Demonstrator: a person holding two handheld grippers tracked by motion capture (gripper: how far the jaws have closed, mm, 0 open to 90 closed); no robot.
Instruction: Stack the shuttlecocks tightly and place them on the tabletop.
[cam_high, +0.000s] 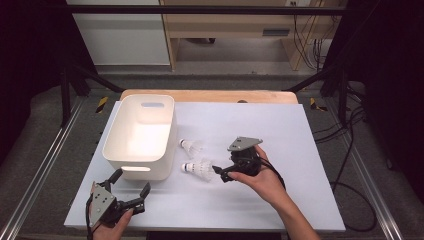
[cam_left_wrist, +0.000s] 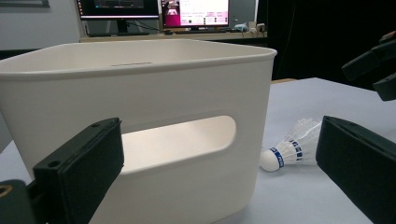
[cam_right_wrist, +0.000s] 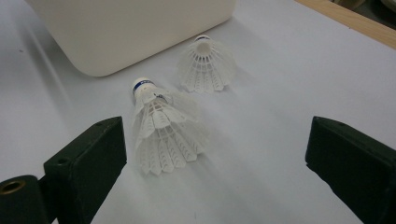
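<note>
Two white shuttlecocks lie on the white table sheet (cam_high: 280, 135) just right of a white plastic bin (cam_high: 140, 132). The nearer shuttlecock (cam_high: 199, 168) (cam_right_wrist: 166, 133) lies with its cork toward the bin, directly ahead of my right gripper (cam_high: 221, 173) (cam_right_wrist: 215, 144), which is open with its jaws wide apart and not touching it. The farther shuttlecock (cam_high: 192, 146) (cam_right_wrist: 205, 65) rests beyond it. My left gripper (cam_high: 131, 182) (cam_left_wrist: 219, 154) is open near the front-left table edge, facing the handle slot of the bin (cam_left_wrist: 140, 93). One shuttlecock (cam_left_wrist: 292, 149) shows past the bin's corner.
The bin (cam_right_wrist: 130, 32) looks empty inside. A wooden table edge (cam_high: 210, 95) runs along the back. Metal rails flank the table, and cables trail at the right (cam_high: 350, 150). In the left gripper view, the right gripper (cam_left_wrist: 373, 70) shows at the upper right.
</note>
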